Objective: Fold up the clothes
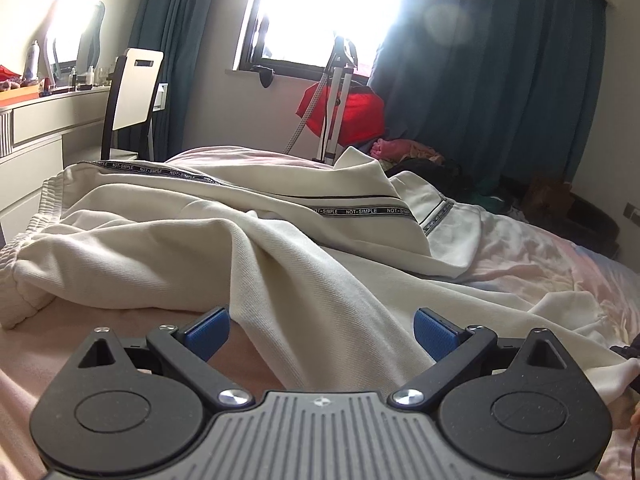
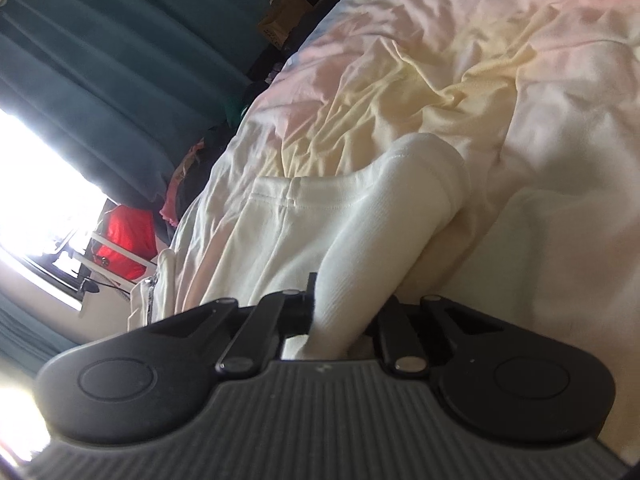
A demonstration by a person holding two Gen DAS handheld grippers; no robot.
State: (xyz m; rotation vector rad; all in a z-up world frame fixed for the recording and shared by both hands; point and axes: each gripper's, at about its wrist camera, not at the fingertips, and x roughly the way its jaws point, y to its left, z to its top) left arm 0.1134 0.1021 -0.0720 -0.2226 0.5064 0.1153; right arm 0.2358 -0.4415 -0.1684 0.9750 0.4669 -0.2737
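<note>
While cream trousers sprawl on bed, left gripper spread wide over fabric, right gripper clenched on trouser hem, fingertips hidden by cloth.

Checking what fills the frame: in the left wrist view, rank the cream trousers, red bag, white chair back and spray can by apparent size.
1. Cream trousers
2. Red bag and white chair back, too alike to rank
3. Spray can

Cream sweatpants with black "NOT-SIMPLE" tape lie rumpled across the pastel bedsheet.
</note>
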